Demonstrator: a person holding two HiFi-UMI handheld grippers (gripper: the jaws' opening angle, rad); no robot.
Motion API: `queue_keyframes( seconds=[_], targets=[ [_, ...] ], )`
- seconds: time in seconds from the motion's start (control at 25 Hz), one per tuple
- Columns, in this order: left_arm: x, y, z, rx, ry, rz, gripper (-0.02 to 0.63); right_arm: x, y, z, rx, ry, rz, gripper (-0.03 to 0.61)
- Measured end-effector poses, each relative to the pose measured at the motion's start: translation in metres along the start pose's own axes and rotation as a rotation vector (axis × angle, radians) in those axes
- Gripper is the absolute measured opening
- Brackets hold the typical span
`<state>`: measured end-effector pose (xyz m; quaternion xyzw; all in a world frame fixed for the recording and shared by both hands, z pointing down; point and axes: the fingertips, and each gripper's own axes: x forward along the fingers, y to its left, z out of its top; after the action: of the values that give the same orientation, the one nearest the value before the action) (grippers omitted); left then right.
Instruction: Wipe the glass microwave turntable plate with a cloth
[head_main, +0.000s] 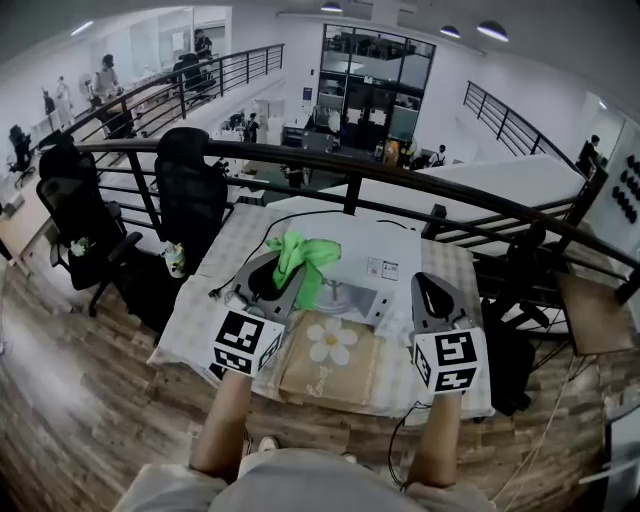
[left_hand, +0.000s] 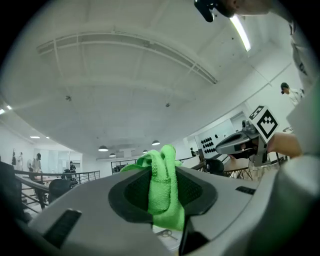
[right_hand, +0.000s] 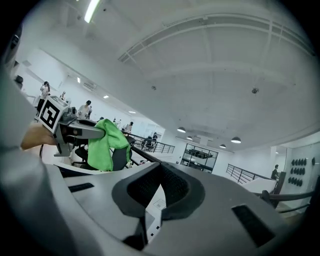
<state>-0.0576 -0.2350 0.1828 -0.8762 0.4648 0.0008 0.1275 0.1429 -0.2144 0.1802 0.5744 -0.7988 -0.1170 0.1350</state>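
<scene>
Left hand-held gripper (head_main: 285, 275), left of centre, is clamped on a green cloth (head_main: 305, 255) above the counter (head_main: 200, 310), the right hand-held gripper (head_main: 424, 284) has its jaws together on nothing, and what seems the glass turntable plate (head_main: 337, 297) lies mid-frame between them, wiping apparently not yet begun.

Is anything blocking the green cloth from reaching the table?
Nothing visible does. The green cloth hangs from the left gripper's shut fingers, held above the table. The right gripper is off to the side. I can't pick out the glass plate.
</scene>
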Motion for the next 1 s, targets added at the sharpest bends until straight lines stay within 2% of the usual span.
queue_keyframes(
  seconds=[0.6, 1.0],
  targets=[
    [0.003, -0.009, -0.003, 0.055, 0.023, -0.029, 0.127, -0.001, 0.001, -0.002, -0.043, 0.027, -0.017, 0.012],
    [0.006, -0.019, -0.003, 0.044, 0.024, -0.068, 0.127, 0.0, 0.004, -0.009, -0.061, 0.051, -0.023, 0.012]
  ],
)
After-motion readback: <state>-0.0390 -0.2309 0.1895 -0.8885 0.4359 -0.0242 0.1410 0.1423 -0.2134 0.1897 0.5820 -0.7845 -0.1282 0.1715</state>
